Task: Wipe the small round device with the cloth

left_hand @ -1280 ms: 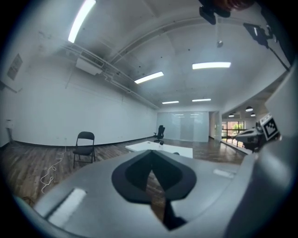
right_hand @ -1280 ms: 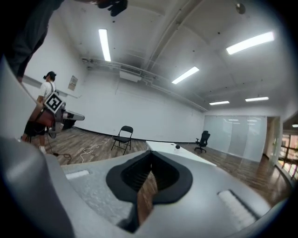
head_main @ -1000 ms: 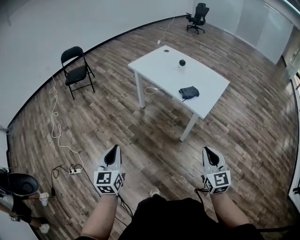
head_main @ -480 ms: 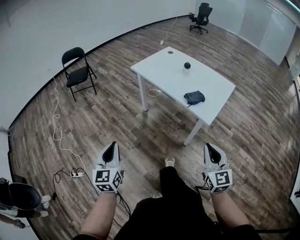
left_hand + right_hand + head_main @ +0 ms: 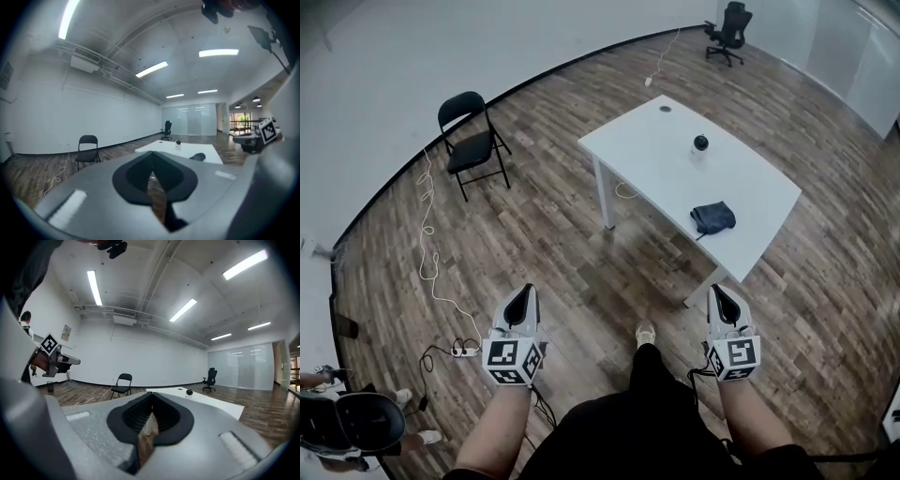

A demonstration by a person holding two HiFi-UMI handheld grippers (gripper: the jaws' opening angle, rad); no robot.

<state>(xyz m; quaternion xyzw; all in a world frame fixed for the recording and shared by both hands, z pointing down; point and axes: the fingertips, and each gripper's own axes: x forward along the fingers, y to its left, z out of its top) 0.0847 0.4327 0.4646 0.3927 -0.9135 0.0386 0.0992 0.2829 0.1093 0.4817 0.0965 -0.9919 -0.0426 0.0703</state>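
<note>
The small round device point(image 5: 701, 142) sits on the far part of the white table point(image 5: 656, 150). It is black like a little ball, and nothing touches it. The dark cloth point(image 5: 712, 217) lies in a heap on the same table, nearer to me and well apart from the device. Over the last second the table has slid lower and to the right in my head view, so I think I am walking toward it, but it is not in reach yet. My left tongs point(image 5: 525, 294) and right tongs point(image 5: 719, 296) are out in front over the wood floor point(image 5: 581, 272), both pressed together with nothing in them. I think the wiping has not begun, and I must pick up the cloth first
</note>
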